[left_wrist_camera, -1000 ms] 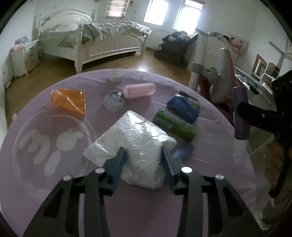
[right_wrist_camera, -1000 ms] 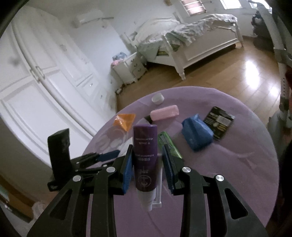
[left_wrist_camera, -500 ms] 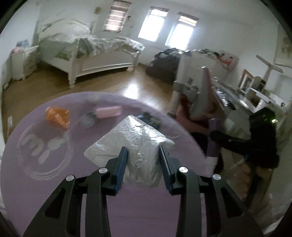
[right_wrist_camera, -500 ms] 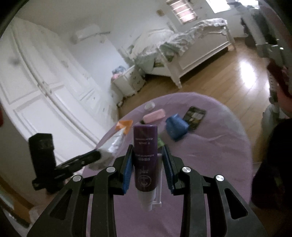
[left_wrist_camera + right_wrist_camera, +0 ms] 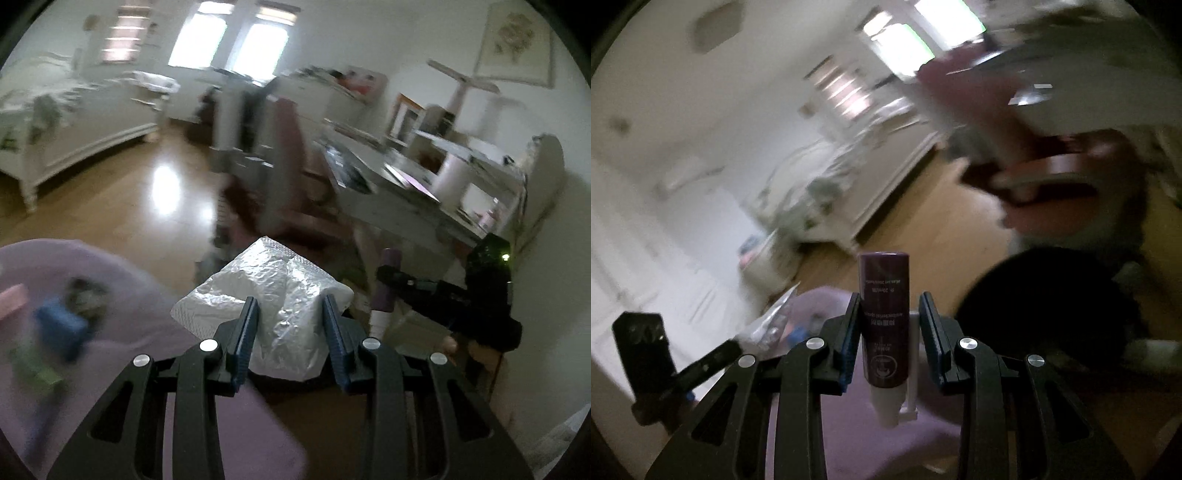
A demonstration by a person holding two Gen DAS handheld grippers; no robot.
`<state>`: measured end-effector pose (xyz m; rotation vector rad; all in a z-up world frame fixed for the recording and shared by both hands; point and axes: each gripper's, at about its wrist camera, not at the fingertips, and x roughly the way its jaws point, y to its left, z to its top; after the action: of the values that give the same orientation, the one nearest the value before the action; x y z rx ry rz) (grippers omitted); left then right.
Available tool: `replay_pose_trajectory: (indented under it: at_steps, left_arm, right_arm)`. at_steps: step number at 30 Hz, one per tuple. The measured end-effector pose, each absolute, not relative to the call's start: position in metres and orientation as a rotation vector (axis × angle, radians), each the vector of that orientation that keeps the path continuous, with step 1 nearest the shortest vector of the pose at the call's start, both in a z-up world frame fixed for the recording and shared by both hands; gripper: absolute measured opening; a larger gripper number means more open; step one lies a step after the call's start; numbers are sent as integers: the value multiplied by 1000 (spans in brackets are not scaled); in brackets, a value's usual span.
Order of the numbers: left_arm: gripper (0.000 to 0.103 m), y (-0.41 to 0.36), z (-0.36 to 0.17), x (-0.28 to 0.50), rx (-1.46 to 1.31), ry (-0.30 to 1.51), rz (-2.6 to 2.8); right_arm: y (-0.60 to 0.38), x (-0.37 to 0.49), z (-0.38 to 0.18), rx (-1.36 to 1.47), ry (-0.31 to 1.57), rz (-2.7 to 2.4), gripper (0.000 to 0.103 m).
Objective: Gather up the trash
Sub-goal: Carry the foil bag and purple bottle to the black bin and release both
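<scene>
My left gripper (image 5: 290,314) is shut on a crumpled silver foil bag (image 5: 273,291) and holds it in the air past the right edge of the purple table (image 5: 110,273). My right gripper (image 5: 888,314) is shut on a purple spray bottle (image 5: 884,317), held upside down with its white cap toward me. In the left wrist view the right gripper (image 5: 424,286) with the bottle (image 5: 386,284) is to the right, off the table. In the right wrist view the left gripper (image 5: 701,363) with the foil bag (image 5: 768,325) is at lower left. Both views are blurred.
On the table at the left lie a blue packet (image 5: 61,325), a green packet (image 5: 35,369) and a pink roll (image 5: 13,299). A cluttered white desk (image 5: 424,188) and a dark red chair (image 5: 291,162) stand ahead, a white bed (image 5: 74,125) at far left, wooden floor between.
Both grippers have swung right and away from the table, carrying the foil bag and the spray bottle. The table has slid to the left edge of the left wrist view.
</scene>
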<state>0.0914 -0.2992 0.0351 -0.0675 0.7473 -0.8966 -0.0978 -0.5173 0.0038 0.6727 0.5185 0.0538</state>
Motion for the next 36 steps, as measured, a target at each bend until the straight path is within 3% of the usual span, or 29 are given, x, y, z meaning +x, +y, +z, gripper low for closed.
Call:
replay_pose_trajectory:
  at_steps: [7,19,21,22,23,26,36]
  left_arm:
    - [36,-384,-1,107,-38,833,-1006]
    - [37,-417,-59,122,-12,967,-995]
    - [40,-420,-62,122,1,974,-983]
    - [45,-421,-63,123,7,978,-979]
    - [54,-421,-62,122,12,978,-977]
    - [79,-421,-55,119,33,942,-960]
    - [79,-389,-24,96,60,863,-942]
  right_arm:
    - [-570,-101,-40,745,552,-65,32]
    - [-587,-80,-94,782,635,-94,32]
    - [-587,-76,-97,794,647,-87,34]
    - [-589,-74,-99,805,644,-85,42]
    - [-590,-76,-98,812,633,-82,55]
    - [-589,-76,-93,796,616,-84,61]
    - [-565,-73,-78,747,636,-46,61]
